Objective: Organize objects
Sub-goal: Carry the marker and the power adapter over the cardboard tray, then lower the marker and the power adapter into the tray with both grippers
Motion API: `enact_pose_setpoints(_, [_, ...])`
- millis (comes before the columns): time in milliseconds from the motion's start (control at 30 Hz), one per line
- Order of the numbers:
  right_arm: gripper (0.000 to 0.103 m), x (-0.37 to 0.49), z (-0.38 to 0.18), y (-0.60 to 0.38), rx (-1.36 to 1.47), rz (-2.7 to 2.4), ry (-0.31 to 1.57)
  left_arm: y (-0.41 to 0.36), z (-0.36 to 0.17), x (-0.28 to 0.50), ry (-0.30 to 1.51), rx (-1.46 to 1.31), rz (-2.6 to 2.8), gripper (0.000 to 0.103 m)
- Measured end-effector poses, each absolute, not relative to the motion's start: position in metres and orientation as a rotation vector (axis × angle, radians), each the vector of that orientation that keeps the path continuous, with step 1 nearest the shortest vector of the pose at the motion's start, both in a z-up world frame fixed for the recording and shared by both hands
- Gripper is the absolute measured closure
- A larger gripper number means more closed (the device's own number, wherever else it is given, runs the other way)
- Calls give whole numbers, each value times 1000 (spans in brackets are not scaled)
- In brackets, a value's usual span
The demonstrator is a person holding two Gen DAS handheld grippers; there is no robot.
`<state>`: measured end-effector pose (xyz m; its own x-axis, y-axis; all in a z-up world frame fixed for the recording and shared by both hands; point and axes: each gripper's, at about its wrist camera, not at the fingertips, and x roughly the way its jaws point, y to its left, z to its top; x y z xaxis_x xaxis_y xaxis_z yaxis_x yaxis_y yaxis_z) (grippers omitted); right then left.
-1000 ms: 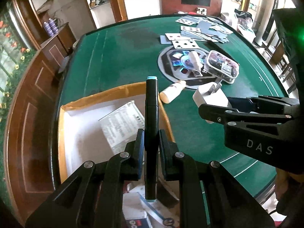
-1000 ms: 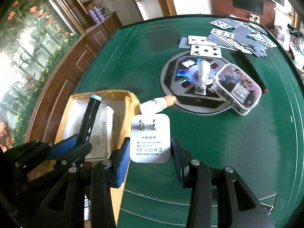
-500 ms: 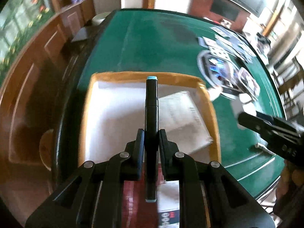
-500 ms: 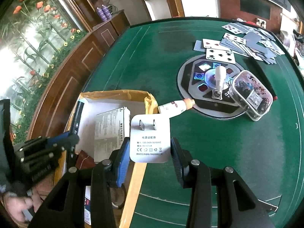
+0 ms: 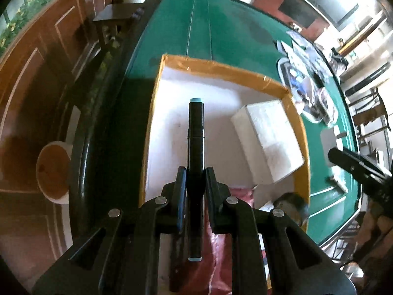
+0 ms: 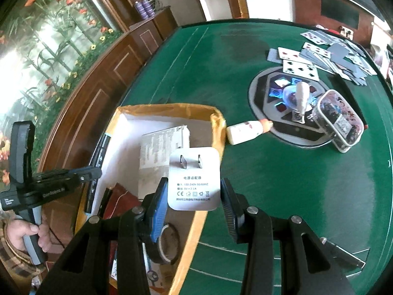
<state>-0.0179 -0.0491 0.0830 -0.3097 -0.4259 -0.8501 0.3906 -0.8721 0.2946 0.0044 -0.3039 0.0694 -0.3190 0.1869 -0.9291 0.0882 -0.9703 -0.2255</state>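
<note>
My left gripper (image 5: 195, 179) is shut on a black marker (image 5: 196, 147) with pale blue ends and holds it over the open cardboard box (image 5: 221, 70). The marker (image 6: 97, 162) also shows in the right wrist view, over the box's left side. My right gripper (image 6: 194, 194) is shut on a white power adapter (image 6: 194, 179), prongs forward, over the box's right wall (image 6: 217, 127). A white carton (image 5: 267, 142) lies inside the box.
On the green table (image 6: 282, 172) lie a small white bottle (image 6: 248, 131), a round dark mat (image 6: 260, 93), a clear plastic container (image 6: 340, 123) and scattered playing cards (image 6: 319, 54). A tape roll (image 6: 167, 245) sits in the box. Wooden cabinets (image 6: 105, 78) stand left.
My left gripper has swung left and now holds the marker over the box's inside. My right gripper has moved left with the adapter to the box's right wall.
</note>
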Motion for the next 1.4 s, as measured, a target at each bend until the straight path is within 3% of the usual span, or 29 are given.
enact_pose_setpoints(533, [62, 0, 81, -98, 1413, -2094, 16, -314, 50, 54, -324, -1901, 2438, 89])
enact_pose_setpoints(867, [62, 5, 83, -154, 1372, -1985, 96, -304, 50, 61, -62, -1951, 2451, 89])
enact_pose_setpoints(1033, [62, 4, 61, -184, 1402, -1898, 109, -305, 49, 65, -98, -1951, 2434, 89])
enact_pose_setpoints(1400, [62, 1, 24, -210, 1422, -1984, 408, -302, 43, 75, -151, -1976, 2406, 89])
